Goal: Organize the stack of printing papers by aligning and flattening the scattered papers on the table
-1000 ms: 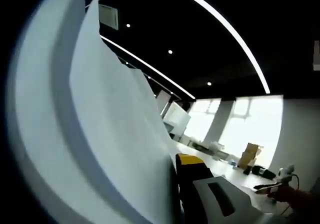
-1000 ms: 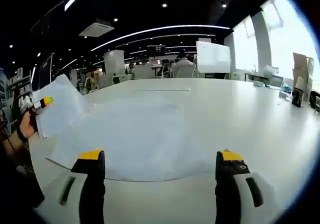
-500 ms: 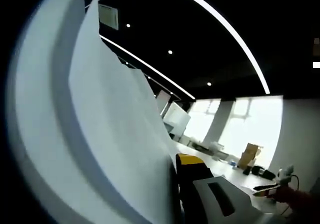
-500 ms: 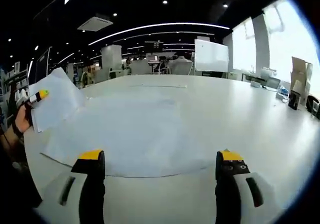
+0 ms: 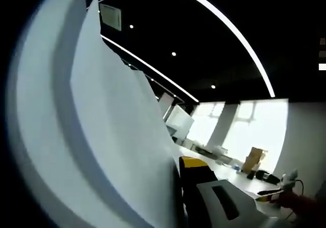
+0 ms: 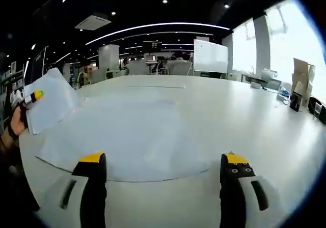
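Note:
Several white sheets [image 5: 102, 136] stand upright close before the left gripper view's camera, and my left gripper [image 5: 175, 169] is shut on their lower edge. Only its right yellow-tipped finger [image 5: 193, 163] shows; the paper hides the other. In the right gripper view that same left gripper [image 6: 31, 96] holds the sheets [image 6: 51, 103] above the table's left side, with a hand behind it. A loose spread of papers [image 6: 127, 131] lies flat on the white table [image 6: 244, 116]. My right gripper [image 6: 162, 162] hovers over their near edge, open, with nothing between its jaws.
A whiteboard [image 6: 210, 56] and desks stand beyond the table's far edge. A cardboard box [image 6: 301, 75] and small dark items sit at the table's right end by the bright windows. The box [image 5: 253, 158] also appears in the left gripper view.
The right gripper view has shifted slightly, so the held sheets sit a little further left in it. Both grippers keep their states and the papers on the table have not moved.

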A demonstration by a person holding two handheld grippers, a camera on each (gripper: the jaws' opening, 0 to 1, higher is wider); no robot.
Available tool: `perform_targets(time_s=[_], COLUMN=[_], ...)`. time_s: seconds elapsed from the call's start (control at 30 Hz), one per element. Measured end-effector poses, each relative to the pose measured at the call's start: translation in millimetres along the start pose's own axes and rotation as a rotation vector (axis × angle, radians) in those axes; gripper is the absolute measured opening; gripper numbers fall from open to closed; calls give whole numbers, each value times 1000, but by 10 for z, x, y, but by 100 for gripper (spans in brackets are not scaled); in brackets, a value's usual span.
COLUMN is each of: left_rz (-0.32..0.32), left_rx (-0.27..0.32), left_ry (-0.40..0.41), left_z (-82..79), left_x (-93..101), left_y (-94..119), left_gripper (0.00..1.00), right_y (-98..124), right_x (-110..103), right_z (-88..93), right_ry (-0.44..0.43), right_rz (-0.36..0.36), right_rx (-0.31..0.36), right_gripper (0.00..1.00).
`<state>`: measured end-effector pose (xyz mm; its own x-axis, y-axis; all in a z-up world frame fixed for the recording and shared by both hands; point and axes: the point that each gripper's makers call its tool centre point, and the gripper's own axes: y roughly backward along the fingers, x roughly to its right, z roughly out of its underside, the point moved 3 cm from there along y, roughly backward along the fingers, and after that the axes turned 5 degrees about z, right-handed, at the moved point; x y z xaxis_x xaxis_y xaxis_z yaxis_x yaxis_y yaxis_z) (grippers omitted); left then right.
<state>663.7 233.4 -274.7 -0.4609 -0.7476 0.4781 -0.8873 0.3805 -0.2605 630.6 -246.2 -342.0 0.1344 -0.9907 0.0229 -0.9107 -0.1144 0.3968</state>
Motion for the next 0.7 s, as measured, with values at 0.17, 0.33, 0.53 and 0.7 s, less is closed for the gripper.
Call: perform_targets(time_s=[0.17, 0.33, 0.53, 0.7], left_rz=[0, 2, 1, 2], left_rx=[0, -1, -1, -2], left_ry=[0, 1, 0, 0], left_z=[-1, 2, 4, 6], left_x=[-2, 6, 11, 15], left_y=[-3, -5, -4, -2], left_gripper=[11, 11, 11, 11], right_y=[-19, -27, -27, -16], right_x=[-6, -5, -7, -22], right_z=[14, 23, 25, 19], right_ry=[10, 9, 10, 14], right_rz=[3, 3, 2, -5], right_rx=[-11, -16, -17, -9], right_gripper=[88, 87, 87, 84])
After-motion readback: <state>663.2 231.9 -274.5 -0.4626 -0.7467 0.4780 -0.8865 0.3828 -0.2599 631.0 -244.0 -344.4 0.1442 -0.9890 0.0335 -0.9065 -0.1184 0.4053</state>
